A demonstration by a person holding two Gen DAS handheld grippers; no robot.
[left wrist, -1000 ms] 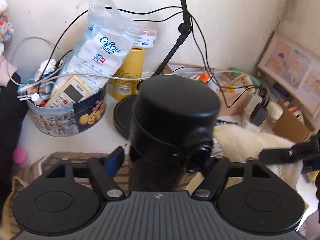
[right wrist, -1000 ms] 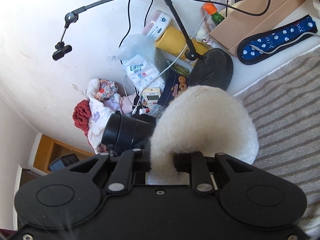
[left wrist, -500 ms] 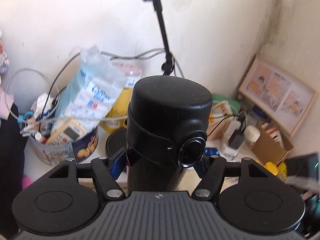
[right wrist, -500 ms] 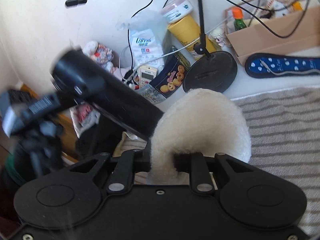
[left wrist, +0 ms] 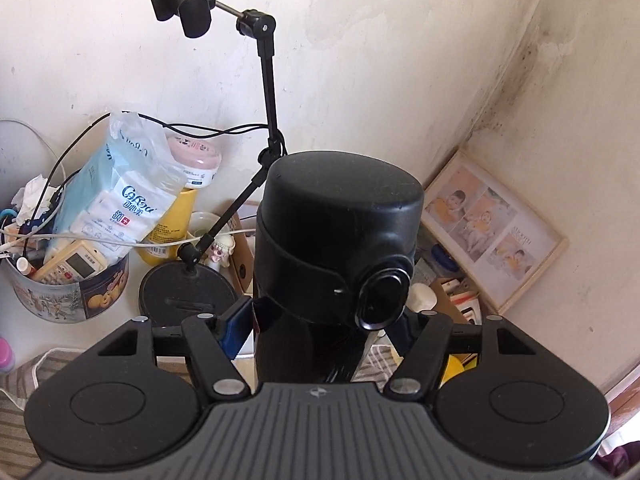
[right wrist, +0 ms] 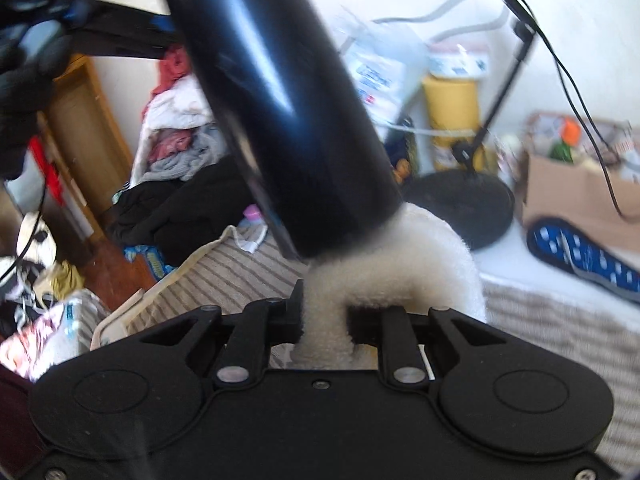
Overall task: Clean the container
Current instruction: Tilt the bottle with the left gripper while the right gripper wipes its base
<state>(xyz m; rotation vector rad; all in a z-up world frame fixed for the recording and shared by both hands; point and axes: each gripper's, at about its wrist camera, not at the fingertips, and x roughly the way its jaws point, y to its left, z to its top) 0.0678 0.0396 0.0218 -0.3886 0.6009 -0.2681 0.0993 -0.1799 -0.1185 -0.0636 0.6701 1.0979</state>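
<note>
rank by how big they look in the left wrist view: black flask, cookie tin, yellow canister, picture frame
1. black flask, though it is nearest the camera
2. picture frame
3. cookie tin, close to the frame, unsure
4. yellow canister, partly hidden

Stained white wall (left wrist: 400, 60) corner, daylit; framed photo collage (left wrist: 494, 236) leaning on it; striped cloth (right wrist: 560, 320) over the worktop.

White table (right wrist: 504, 256), striped cloth (right wrist: 560, 312), stand base (left wrist: 188, 294), biscuit tin (left wrist: 68, 292)

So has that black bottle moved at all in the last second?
Yes. In the right wrist view the black bottle has swung from low left, up and across, over the cookie tin, its base now touching the fluffy cloth.
</note>
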